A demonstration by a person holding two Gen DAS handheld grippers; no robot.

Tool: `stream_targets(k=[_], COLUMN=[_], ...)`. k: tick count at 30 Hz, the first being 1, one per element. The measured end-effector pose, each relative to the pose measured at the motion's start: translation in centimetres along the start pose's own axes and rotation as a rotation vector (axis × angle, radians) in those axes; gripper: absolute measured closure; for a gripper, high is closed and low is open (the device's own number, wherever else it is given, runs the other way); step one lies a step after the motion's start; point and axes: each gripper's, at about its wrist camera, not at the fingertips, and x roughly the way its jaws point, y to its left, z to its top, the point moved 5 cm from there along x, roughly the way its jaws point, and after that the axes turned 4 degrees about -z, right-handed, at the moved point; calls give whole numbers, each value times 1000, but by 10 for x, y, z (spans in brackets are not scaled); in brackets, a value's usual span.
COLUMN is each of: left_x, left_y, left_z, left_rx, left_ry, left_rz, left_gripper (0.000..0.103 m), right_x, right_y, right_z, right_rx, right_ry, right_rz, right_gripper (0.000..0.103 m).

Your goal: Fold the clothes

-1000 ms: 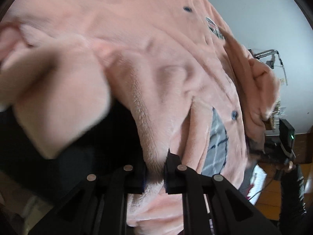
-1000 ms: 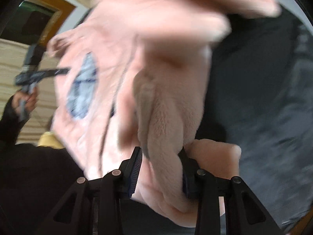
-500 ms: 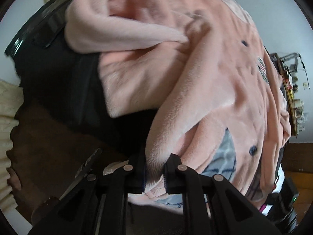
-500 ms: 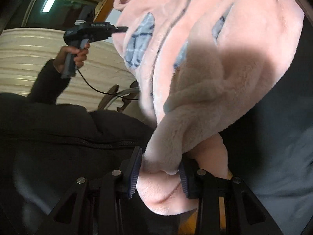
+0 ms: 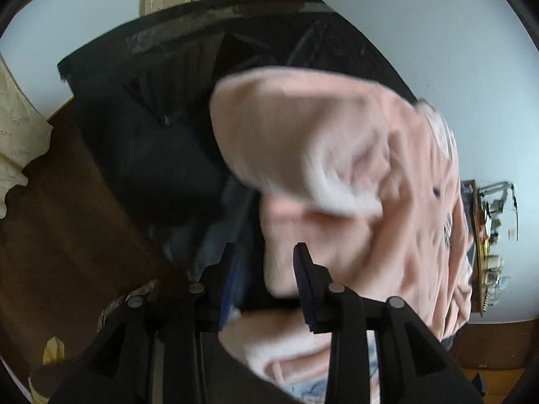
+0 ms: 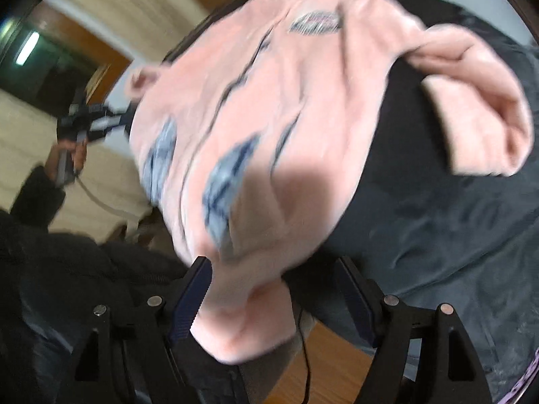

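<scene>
A pink fleece garment with dark buttons lies blurred over a dark surface, one sleeve flopped across it. My left gripper is open; the fleece edge sits loose against its right finger, with a dark gap beside the left one. In the right wrist view the garment shows grey plaid pockets, a chest badge and a sleeve out to the right. My right gripper is open wide, with the hem lying loose between its fingers. The left gripper shows at far left, held in a hand.
A dark cloth-covered surface carries the garment. Brown wooden floor and a cream curtain lie to the left. A cluttered shelf stands by the pale wall. The person's black jacket fills the lower left.
Both grippers held the pink fleece shut; their jaws have now spread apart and the cloth sits loose. The garment has come down from hanging in the air onto the dark surface.
</scene>
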Motion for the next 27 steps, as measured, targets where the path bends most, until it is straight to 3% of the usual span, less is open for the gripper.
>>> stream_targets(k=[3, 5, 7, 8, 10, 14, 17, 18, 19, 21, 23, 25, 27], left_x=[13, 23, 34, 39, 48, 64, 70, 71, 70, 66, 55, 29, 17], left_y=[-6, -12, -19, -22, -24, -26, -26, -28, -26, -19, -13, -11, -12], left_z=[21, 32, 41, 46, 57, 81, 95, 100, 103, 109, 128, 146, 158], left_rx=[29, 41, 39, 36, 32, 38, 61, 82, 108, 162, 196, 244, 292], left_ry=[21, 43, 56, 63, 74, 91, 77, 78, 76, 66, 8, -103, -147], left_rz=[-45, -91, -138, -160, -183, -146, -152, -150, -133, -83, -19, 82, 156], left_gripper=[64, 53, 27, 23, 22, 22, 25, 36, 58, 78, 82, 83, 83], right_x=[-11, -10, 7, 17, 33, 60, 81, 87, 88, 90, 96, 100, 103], right_y=[19, 23, 47, 58, 58, 42, 29, 25, 23, 20, 19, 20, 23], right_z=[12, 28, 44, 49, 50, 42, 36, 34, 34, 33, 33, 33, 32], right_rx=[26, 16, -5, -14, -24, 47, 100, 117, 131, 142, 134, 122, 121], right_ry=[-75, -115, -125, -122, -99, -61, -33, -25, -25, -24, -6, 5, 8], right_rz=[14, 33, 48, 50, -2, -100, -174, -195, -198, -223, -286, -342, -388], right_gripper=[26, 26, 26, 26, 26, 26, 26, 26, 26, 26, 26, 26, 25])
